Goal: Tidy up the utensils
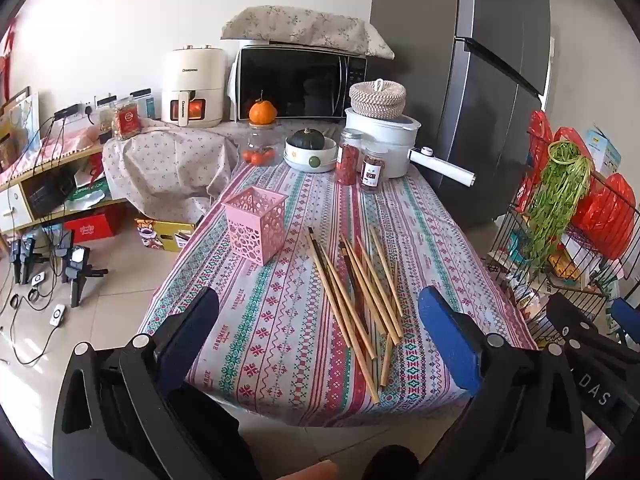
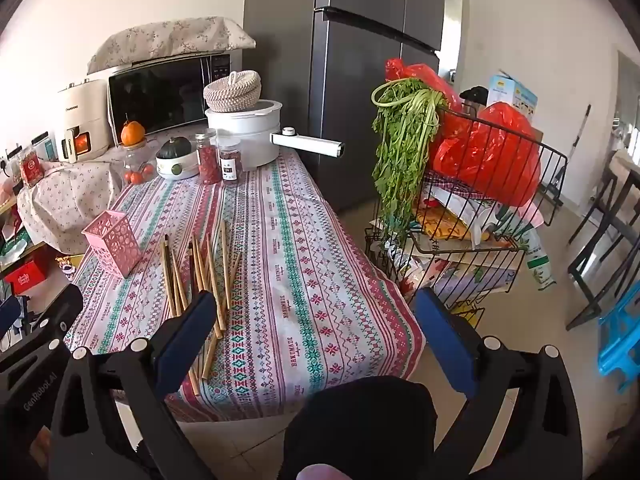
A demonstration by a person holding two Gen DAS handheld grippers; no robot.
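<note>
From the left wrist view, the left gripper [image 1: 320, 332] hangs with its jaws wide apart and nothing between them, short of the near edge of the surface [image 1: 432, 220]. The chopsticks [image 1: 356, 292] lie loose in a fan on the patterned cloth, long axes running from the near edge away toward the far end, dark tips pointing away. The pink holder [image 1: 255, 225] stands upright just left of them. From the right wrist view, the right gripper [image 2: 316, 320] is likewise spread and empty; the chopsticks [image 2: 200, 276] lie lengthwise beside the pink holder [image 2: 113, 247].
</note>
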